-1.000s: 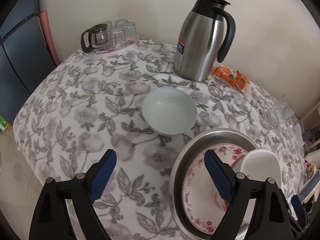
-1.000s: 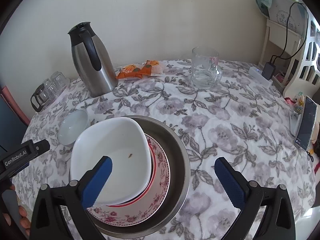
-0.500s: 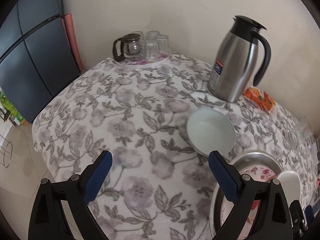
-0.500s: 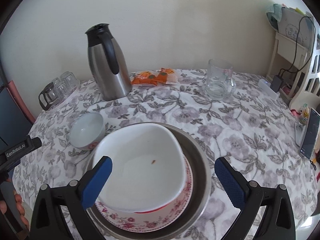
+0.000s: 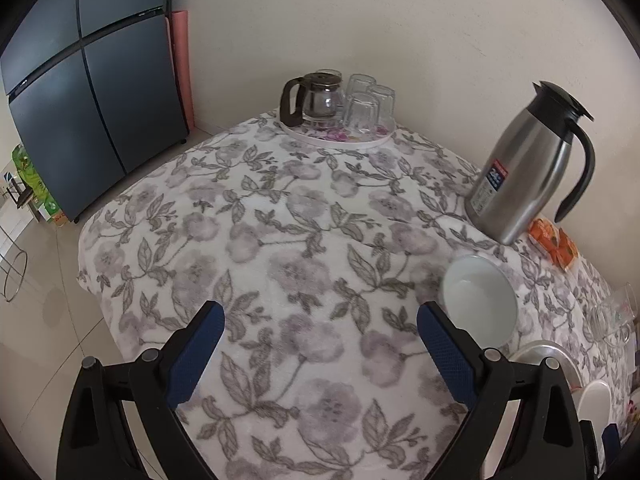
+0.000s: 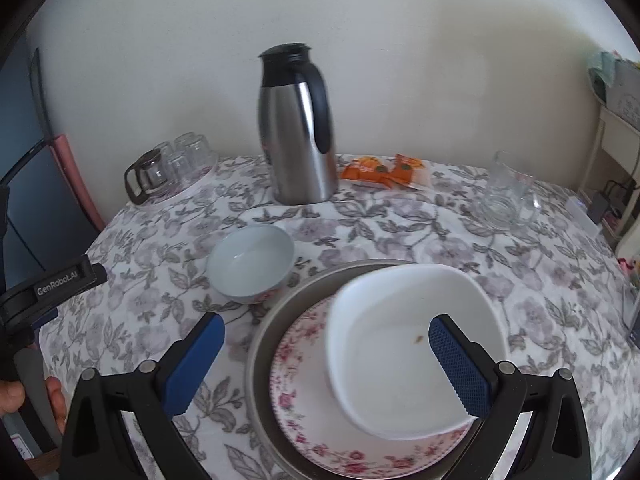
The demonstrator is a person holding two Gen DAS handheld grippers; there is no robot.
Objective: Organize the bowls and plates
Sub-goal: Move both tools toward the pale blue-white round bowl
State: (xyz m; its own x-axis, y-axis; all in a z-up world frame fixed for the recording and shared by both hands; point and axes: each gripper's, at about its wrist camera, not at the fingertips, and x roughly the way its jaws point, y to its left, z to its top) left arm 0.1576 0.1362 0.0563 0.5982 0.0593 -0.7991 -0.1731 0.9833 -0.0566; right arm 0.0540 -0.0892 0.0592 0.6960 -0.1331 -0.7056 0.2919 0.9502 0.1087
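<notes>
A small round white bowl (image 6: pixel 251 265) stands alone on the flowered tablecloth; it also shows in the left wrist view (image 5: pixel 479 303). To its right a metal tray (image 6: pixel 276 312) holds a pink-flowered plate (image 6: pixel 304 364) with a squarish white bowl (image 6: pixel 404 344) on top. My right gripper (image 6: pixel 326 356) is open and empty, hovering over the tray's left part. My left gripper (image 5: pixel 320 344) is open and empty above bare cloth, left of the small bowl. The tray's rim (image 5: pixel 536 350) peeks in at the right there.
A steel thermos jug (image 6: pixel 298 128) stands behind the small bowl. A tray of glasses with a glass teapot (image 5: pixel 340 108) sits at the far edge. Orange snack packets (image 6: pixel 384 170) and a glass pitcher (image 6: pixel 508 196) lie further right. A dark fridge (image 5: pixel 88 92) stands left of the table.
Both grippers have swung and drawn back. The left view turned left, so the small bowl and tray slid to its right edge. The right view turned left too. Both stay open.
</notes>
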